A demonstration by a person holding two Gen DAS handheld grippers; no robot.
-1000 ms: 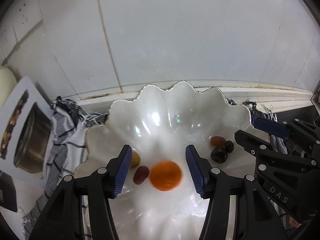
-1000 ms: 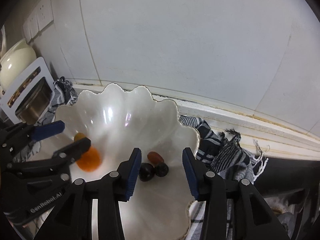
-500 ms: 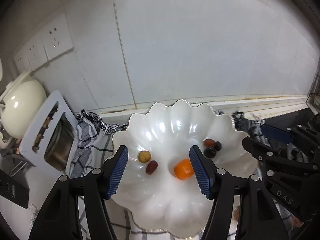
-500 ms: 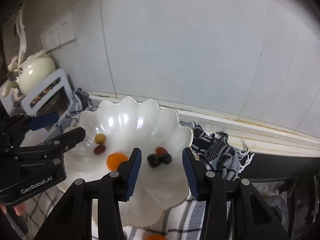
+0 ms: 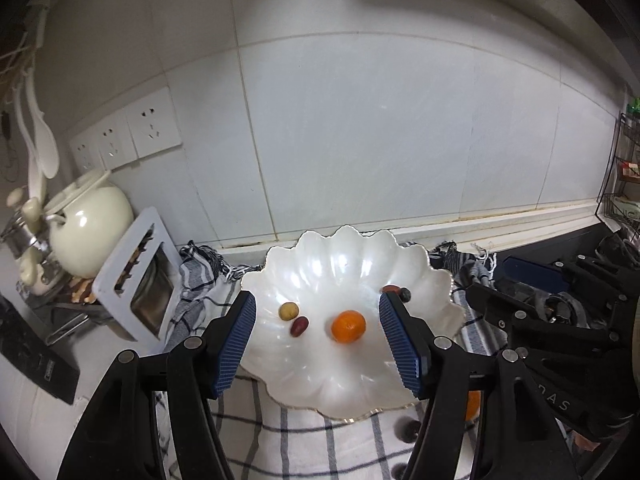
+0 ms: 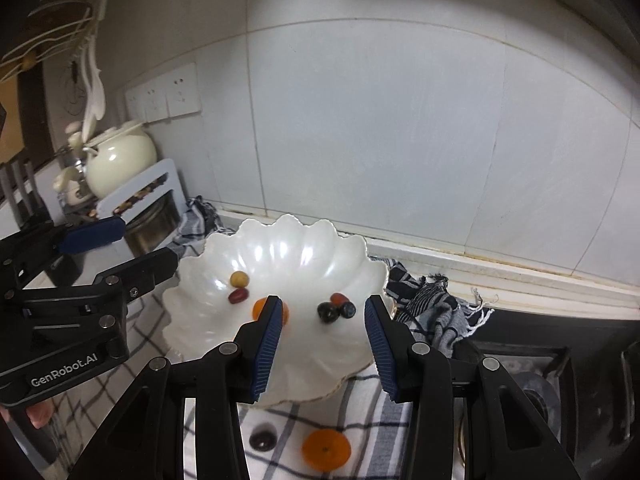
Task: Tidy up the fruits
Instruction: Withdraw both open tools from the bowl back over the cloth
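Both claws sat above the near side of the white scalloped bowl [image 5: 344, 392], jaws apart, holding nothing. Left claw [image 5: 318, 344] was spread wide; right claw [image 6: 322, 350] likewise, open.

In the bowl: an orange [image 5: 348, 326] near centre, a yellow grape [image 5: 288, 311] touching a red grape [image 5: 299, 326] on the left, and a dark cluster [image 6: 337, 309] of three small fruits on the right.

Outside the bowl, on the checked cloth [image 6: 288, 416] over the counter: a second orange [image 6: 326, 449] and a dark grape [image 6: 262, 439], near the bowl's front rim.

Cream kettle [image 5: 90, 224] stood far left.
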